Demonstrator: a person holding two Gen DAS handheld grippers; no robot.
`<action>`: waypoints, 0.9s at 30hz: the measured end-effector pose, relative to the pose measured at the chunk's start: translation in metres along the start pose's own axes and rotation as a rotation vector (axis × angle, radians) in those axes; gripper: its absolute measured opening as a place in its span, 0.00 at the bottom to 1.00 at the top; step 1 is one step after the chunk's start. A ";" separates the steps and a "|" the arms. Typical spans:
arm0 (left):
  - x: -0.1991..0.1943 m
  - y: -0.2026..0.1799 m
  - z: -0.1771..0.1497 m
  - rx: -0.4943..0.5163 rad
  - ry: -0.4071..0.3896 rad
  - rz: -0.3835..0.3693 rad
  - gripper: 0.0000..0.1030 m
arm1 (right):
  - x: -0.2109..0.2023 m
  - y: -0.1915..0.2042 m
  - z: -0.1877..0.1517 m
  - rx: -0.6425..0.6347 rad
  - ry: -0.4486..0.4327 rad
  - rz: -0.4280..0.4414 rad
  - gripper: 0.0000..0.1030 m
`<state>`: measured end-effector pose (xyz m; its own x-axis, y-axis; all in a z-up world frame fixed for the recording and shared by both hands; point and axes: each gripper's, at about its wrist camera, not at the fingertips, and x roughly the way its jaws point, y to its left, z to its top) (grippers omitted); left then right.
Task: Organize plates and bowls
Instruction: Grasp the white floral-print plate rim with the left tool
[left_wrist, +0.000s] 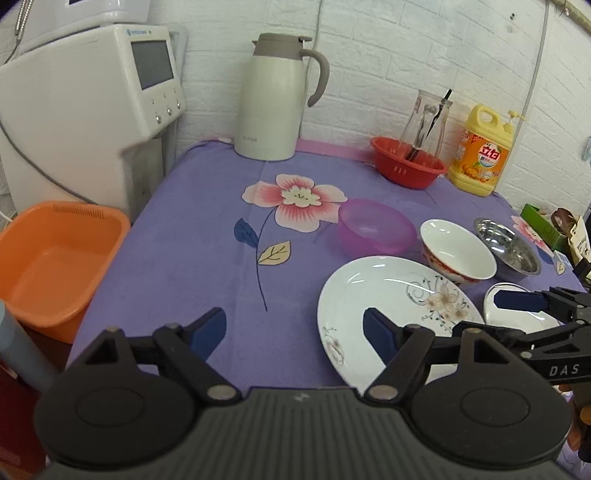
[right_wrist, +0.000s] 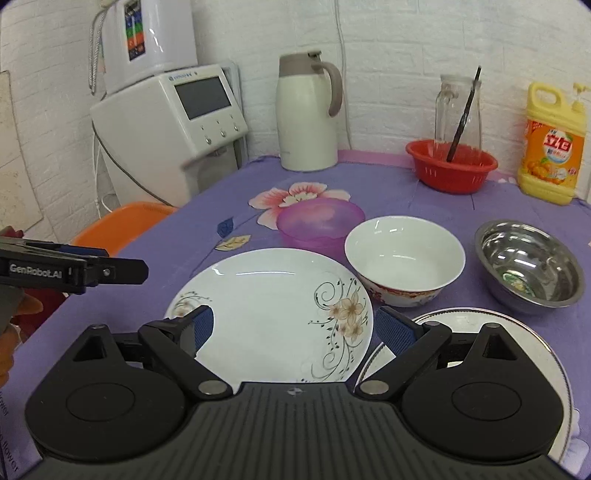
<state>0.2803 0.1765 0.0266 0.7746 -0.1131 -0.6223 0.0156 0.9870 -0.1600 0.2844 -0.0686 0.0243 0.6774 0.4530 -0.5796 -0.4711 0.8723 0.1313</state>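
A large white plate with a flower print (left_wrist: 380, 295) (right_wrist: 273, 317) lies near the table's front edge. Behind it stand a purple plastic bowl (left_wrist: 375, 227) (right_wrist: 319, 221), a white ceramic bowl (left_wrist: 456, 251) (right_wrist: 404, 254) and a steel bowl (left_wrist: 508, 247) (right_wrist: 528, 266). A smaller white plate (left_wrist: 517, 314) (right_wrist: 517, 332) lies to the right of the large one. My left gripper (left_wrist: 295, 332) is open and empty, above the cloth left of the large plate. My right gripper (right_wrist: 295, 332) is open and empty, above the large plate's near edge.
A cream thermos jug (left_wrist: 273, 99), a red colander holding a glass bottle (left_wrist: 408, 162) and a yellow detergent bottle (left_wrist: 480, 151) stand along the back. An orange basin (left_wrist: 55, 258) sits off the table's left edge beside a white appliance (left_wrist: 92, 103).
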 end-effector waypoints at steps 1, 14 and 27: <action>0.008 0.002 0.001 -0.001 0.015 -0.004 0.74 | 0.012 -0.006 0.003 0.013 0.031 0.011 1.00; 0.043 0.020 0.003 -0.049 0.072 -0.073 0.74 | 0.063 0.017 0.010 -0.040 0.132 0.071 1.00; 0.064 -0.001 -0.015 0.084 0.097 -0.018 0.68 | 0.062 0.027 -0.015 -0.109 0.177 0.058 1.00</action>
<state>0.3205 0.1666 -0.0245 0.7090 -0.1374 -0.6917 0.0848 0.9903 -0.1097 0.3047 -0.0197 -0.0199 0.5422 0.4540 -0.7070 -0.5710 0.8164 0.0864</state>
